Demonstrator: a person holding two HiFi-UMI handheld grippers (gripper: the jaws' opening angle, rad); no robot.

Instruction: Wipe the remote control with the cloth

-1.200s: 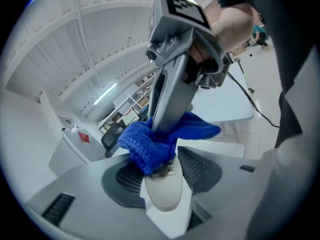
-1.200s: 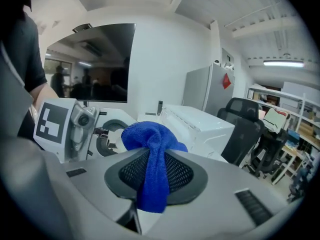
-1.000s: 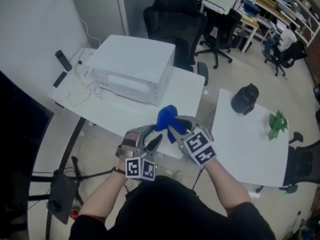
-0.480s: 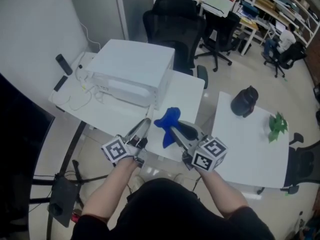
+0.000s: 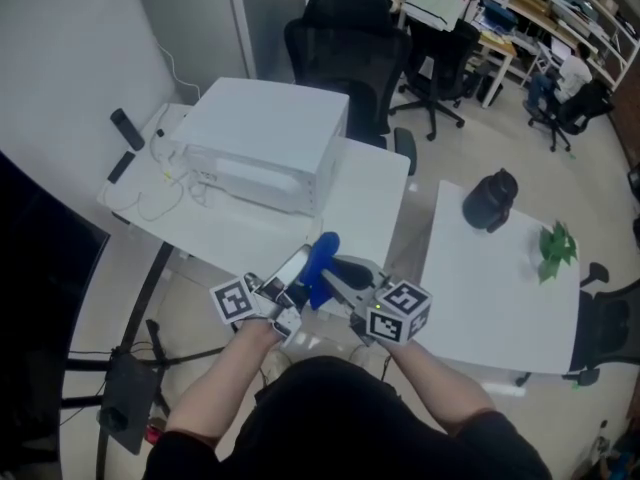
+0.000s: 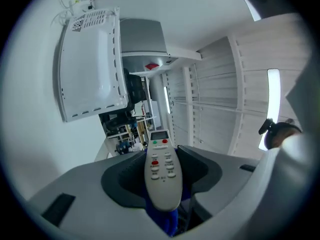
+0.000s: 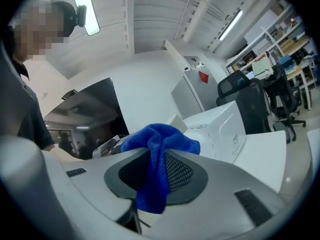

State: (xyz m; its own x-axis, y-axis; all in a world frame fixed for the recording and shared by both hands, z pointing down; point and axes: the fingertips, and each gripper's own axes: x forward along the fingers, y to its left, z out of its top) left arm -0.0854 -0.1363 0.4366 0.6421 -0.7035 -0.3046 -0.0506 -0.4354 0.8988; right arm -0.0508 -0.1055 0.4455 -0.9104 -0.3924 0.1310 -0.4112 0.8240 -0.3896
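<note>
Left gripper (image 6: 165,160) jaws clamped on the remote control (image 6: 161,176); right gripper (image 7: 157,170) jaws clamped on the blue cloth (image 7: 156,143). Both held above the white table's (image 5: 372,196) near edge, cloth against the remote's right side.

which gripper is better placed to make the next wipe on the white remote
Right. The right gripper is shut on the blue terry cloth beside the white oblong remote control, which the left gripper clamps and should probably just steady.
</note>
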